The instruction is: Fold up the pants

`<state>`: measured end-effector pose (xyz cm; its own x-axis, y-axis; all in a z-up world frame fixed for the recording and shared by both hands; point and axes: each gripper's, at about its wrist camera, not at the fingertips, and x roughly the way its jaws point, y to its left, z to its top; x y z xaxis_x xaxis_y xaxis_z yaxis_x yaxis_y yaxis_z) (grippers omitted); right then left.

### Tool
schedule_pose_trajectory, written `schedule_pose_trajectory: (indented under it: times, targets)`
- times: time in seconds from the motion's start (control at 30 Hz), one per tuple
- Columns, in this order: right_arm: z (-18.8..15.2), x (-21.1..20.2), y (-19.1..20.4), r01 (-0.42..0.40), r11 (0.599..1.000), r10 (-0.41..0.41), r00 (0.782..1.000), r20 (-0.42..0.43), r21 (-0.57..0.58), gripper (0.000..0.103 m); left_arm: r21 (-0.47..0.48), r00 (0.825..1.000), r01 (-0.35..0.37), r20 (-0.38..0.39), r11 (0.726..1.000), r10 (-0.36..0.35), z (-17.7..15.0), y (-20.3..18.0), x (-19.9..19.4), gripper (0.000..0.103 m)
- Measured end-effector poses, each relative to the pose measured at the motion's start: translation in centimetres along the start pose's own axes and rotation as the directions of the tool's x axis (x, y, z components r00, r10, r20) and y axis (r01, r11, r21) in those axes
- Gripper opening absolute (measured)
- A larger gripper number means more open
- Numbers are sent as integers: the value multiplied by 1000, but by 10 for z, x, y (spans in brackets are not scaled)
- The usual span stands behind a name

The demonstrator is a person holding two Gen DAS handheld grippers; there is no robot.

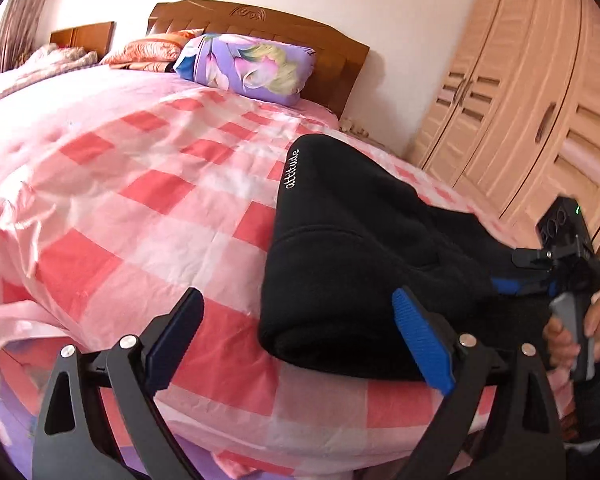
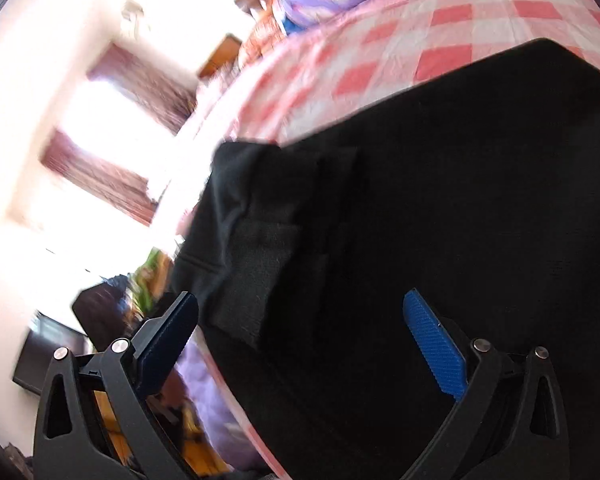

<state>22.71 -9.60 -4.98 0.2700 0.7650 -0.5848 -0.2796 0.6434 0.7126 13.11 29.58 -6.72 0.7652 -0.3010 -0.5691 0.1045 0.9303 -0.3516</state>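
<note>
- While the black fleece pants [image 1: 352, 264] lie folded into a thick bundle on the pink-and-white checked bedspread [image 1: 139, 200], both hand-held grippers stand with their jaws spread wide and grip nothing.
- Left hand-held gripper [image 1: 300, 344]: its blue ribbed pads [image 1: 416, 340] are set far apart. The right-side pad sits at the near rounded edge of the pants bundle; the left-side finger is over bare bedspread. Whether the pad touches the cloth cannot be told.
- Right hand-held gripper [image 2: 304, 340]: its jaws are equally wide. In the right wrist view, the black fabric [image 2: 420, 220] fills the space between and beyond the fingers. Contact cannot be confirmed, and this view is motion-blurred.
- In the left wrist view, the right hand-held gripper appears at the far right edge, held in the person's right hand [image 1: 572, 332], with its tips against the far side of the pants.
- Pants position: near the foot edge of the bed, on the side nearest the light wooden wardrobe [image 1: 520, 100]. White lettering [image 1: 291, 170] runs along one edge of the bundle.
- Background: a purple floral pillow [image 1: 247, 66] rests against the brown wooden headboard [image 1: 259, 24].
</note>
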Motion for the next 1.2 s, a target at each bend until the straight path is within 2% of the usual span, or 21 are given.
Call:
schedule_pose_trajectory:
  times: [0.07,0.13,0.23,0.33,0.4,0.43,0.53,0.6,0.77,0.8,0.83,0.87,0.9,0.93,1.03,1.13,1.2]
  targets:
    - [2,1,-1,-62,998,63,998,-30,32,99,-5,1000,-10,-3,1000,10,2,-2,7,95]
    - [2,4,1,-81,996,84,995,-59,46,99,-1,1000,-21,-22,1000,21,1,-7,17,95]
    - [-1,10,11,-38,999,40,995,-92,17,99,-5,999,-40,-25,999,39,-2,-10,26,97]
    - [-1,24,26,-41,999,40,989,-145,-5,99,5,999,-45,-24,999,45,-4,-10,26,97]
    - [2,38,39,-8,999,0,986,-166,-48,99,19,998,-55,-27,998,55,-3,-12,27,97]
    - [5,42,43,1,999,-9,988,-155,-52,97,29,998,-63,-27,998,64,-3,-13,26,97]
    - [16,49,36,12,1000,-11,993,-119,6,77,29,998,-64,-25,997,65,-3,-12,26,97]
    - [18,48,30,-12,999,16,994,-112,32,75,33,998,-65,-23,997,66,-4,-11,26,97]
    - [15,57,46,2,1000,-5,990,-138,-23,74,51,997,-76,-9,996,77,-5,-13,26,97]
    - [16,60,48,17,999,-22,991,-130,-37,72,52,997,-80,-5,995,80,-5,-14,26,97]
    - [16,62,50,38,998,-44,992,-118,-53,62,53,996,-85,-2,995,85,-6,-16,25,97]
    - [15,61,51,64,996,-71,992,-100,-66,45,58,996,-91,0,994,92,-6,-17,24,97]
    - [15,61,51,79,994,-85,994,-75,-75,40,63,995,-96,1,993,96,-6,-17,24,97]
    - [14,57,50,61,996,-64,997,-48,-70,29,74,994,-107,6,991,107,-5,-19,21,97]
    - [15,41,56,38,997,-36,999,21,-70,22,94,991,-128,59,987,123,-3,-24,2,96]
    - [21,23,77,25,993,-16,996,83,-111,22,103,991,-103,99,989,93,-3,-27,-19,98]
    - [28,10,100,10,987,11,991,132,-162,22,125,993,-90,94,988,78,-5,-33,-24,100]
